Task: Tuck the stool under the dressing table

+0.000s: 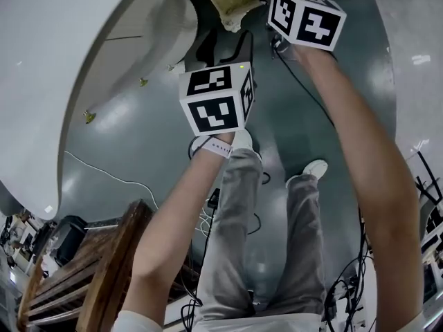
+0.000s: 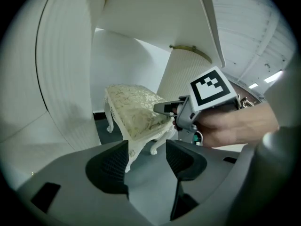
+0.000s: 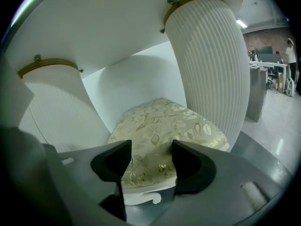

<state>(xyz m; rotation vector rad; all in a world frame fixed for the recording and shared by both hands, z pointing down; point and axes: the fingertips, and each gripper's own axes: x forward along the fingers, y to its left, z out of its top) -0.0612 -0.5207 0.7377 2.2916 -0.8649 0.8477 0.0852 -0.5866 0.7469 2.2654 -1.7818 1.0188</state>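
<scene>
Light: bright, even, from overhead strip lamp (image 3: pixel 242 23).
Glare: soft sheen on floor (image 1: pixel 138 130).
Edges: fisheye bending, black corners.
Focus: foreground soft.

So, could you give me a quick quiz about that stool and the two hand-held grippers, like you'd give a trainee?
1. True or false: the left gripper is gripping the stool.
2. The stool's cushion is: A) cream with a gold leaf pattern, B) plain red, C) blue striped.
3. Which gripper is closer to the stool?

Key: 1 false, its jaws stand apart with nothing between them. 2 A. 3 the right gripper, right at the cushion's edge.
</scene>
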